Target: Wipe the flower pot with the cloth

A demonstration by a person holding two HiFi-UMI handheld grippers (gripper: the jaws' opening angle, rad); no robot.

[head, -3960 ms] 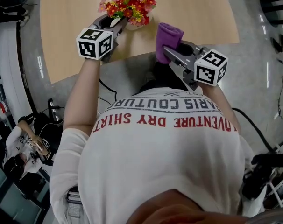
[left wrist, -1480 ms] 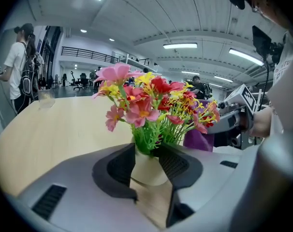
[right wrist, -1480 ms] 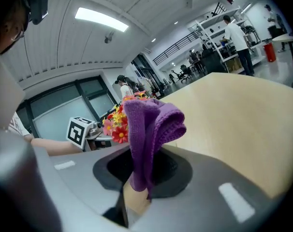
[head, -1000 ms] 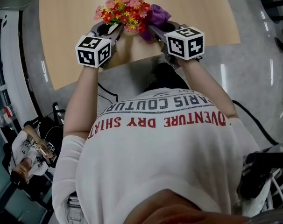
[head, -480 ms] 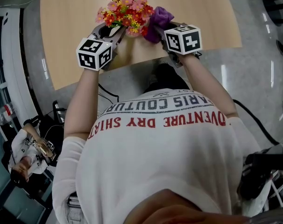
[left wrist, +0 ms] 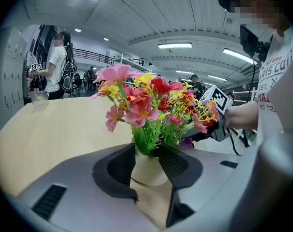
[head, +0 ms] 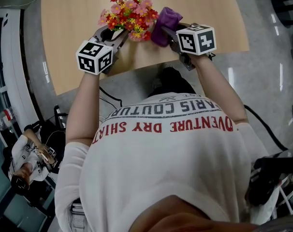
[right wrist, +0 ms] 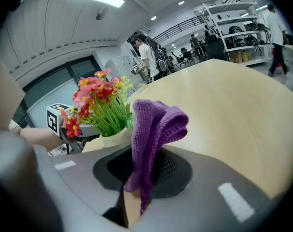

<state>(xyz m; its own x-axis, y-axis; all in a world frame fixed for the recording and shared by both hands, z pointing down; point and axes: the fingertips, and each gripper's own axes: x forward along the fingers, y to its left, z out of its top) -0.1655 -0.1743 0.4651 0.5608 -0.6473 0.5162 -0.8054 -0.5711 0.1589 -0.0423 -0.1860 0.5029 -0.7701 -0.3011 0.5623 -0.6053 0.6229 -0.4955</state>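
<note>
Here: pot pinched on the left, cloth pinched on the right

Grips the small cream flower pot (left wrist: 146, 174) between the two dark jaws of the left gripper (left wrist: 147, 166). Presses the pads on either side of its rounded body, just under the bunch of red, pink and yellow artificial flowers (head: 129, 12). Keeps it at the near edge of the pale wooden table (head: 74, 28), in the middle of the head view. Cannot tell whether set down on the wood or lifted off it.

Clamps the purple knitted cloth (right wrist: 153, 129) in the jaws of the right gripper (right wrist: 142, 175). Shuts them tight on its lower end, with the rest folded over and standing up above the pads. Holds that cloth just to the right of the blooms in the head view, near the pot. Cannot tell whether touching the pot's wall.

Points both grippers forward and somewhat down at the table, from opposite sides of the pot. Shows the white, black-patterned left marker cube (head: 94, 57) at the table edge. Shows the matching right marker cube (head: 197, 39) close behind the cloth.

Farther off, in the left gripper view: a person in a white top (left wrist: 54, 69) standing by the far end of the table.
</note>
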